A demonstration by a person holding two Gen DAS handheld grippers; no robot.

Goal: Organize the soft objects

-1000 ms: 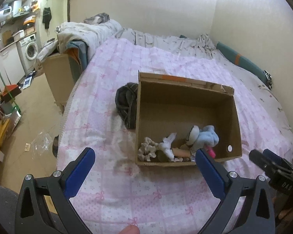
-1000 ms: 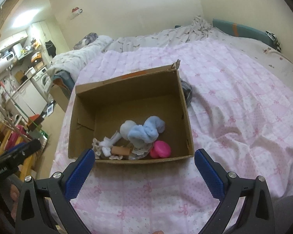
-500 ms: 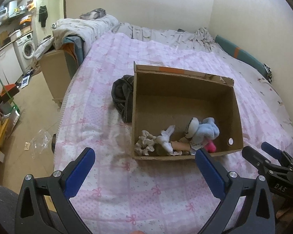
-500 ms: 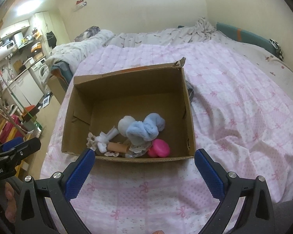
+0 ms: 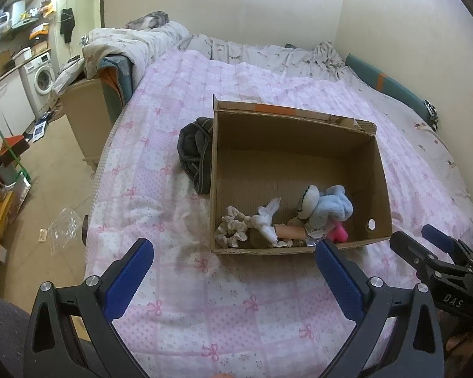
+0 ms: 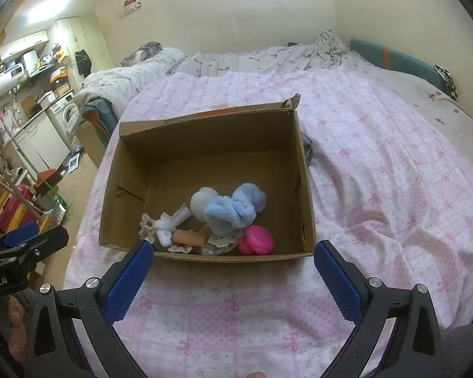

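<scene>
An open cardboard box [image 5: 375, 170] [image 6: 304, 176] sits on the pink quilted bed. Along its near wall lie a pale blue plush [image 5: 334, 206] [image 6: 236, 208], a white knotted cloth [image 5: 265, 217] [image 6: 167, 223], a beige scrunchie [image 5: 231, 228], a tan roll [image 6: 190, 237] and a pink round thing [image 6: 257, 244]. A dark grey garment [image 5: 195, 151] lies bunched against the box's left outer wall. My left gripper [image 5: 233, 258] hovers open in front of the box, empty. My right gripper [image 6: 233, 258] is also open and empty, just before the box's near wall.
The bed's left edge drops to a floor with a clear plastic bag [image 5: 64, 228]. A second cardboard box [image 5: 85, 119] draped with bedding stands by the bed's far left. A washing machine [image 5: 42, 77] and cluttered shelves stand at far left. Walls close the back and right.
Both grippers have pulled back and risen slightly from the box, so it sits a little farther off in both views. Both stayed open and empty.
</scene>
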